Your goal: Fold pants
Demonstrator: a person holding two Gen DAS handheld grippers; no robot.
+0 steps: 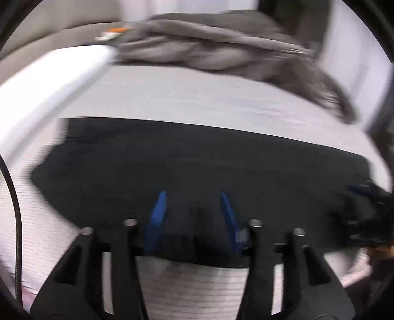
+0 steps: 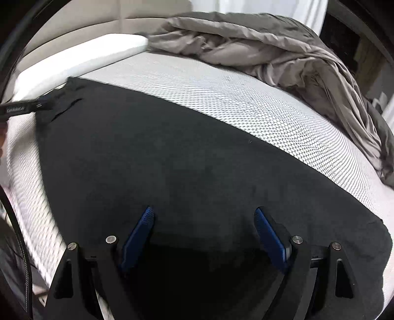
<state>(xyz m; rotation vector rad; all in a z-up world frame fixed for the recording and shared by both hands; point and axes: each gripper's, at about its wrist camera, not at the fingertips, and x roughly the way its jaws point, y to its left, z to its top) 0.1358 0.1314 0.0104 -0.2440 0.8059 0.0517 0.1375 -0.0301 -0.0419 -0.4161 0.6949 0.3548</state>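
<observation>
Black pants point(image 2: 172, 152) lie flat across a white mesh mattress point(image 2: 246, 98). In the left wrist view the pants point(image 1: 184, 157) stretch from left to right as a long dark band. My left gripper point(image 1: 193, 197) is open, its blue pads over the near edge of the cloth. My right gripper point(image 2: 202, 211) is open wide and empty, low over the dark cloth. The left gripper's body shows at the far left edge of the right wrist view point(image 2: 27, 107), by the far end of the pants. The left view is blurred by motion.
A crumpled grey duvet point(image 2: 270, 49) is heaped at the far side of the bed and hangs over the right edge. A white pillow or foam block point(image 2: 81, 56) lies along the far left. A beige headboard point(image 2: 73, 22) stands behind.
</observation>
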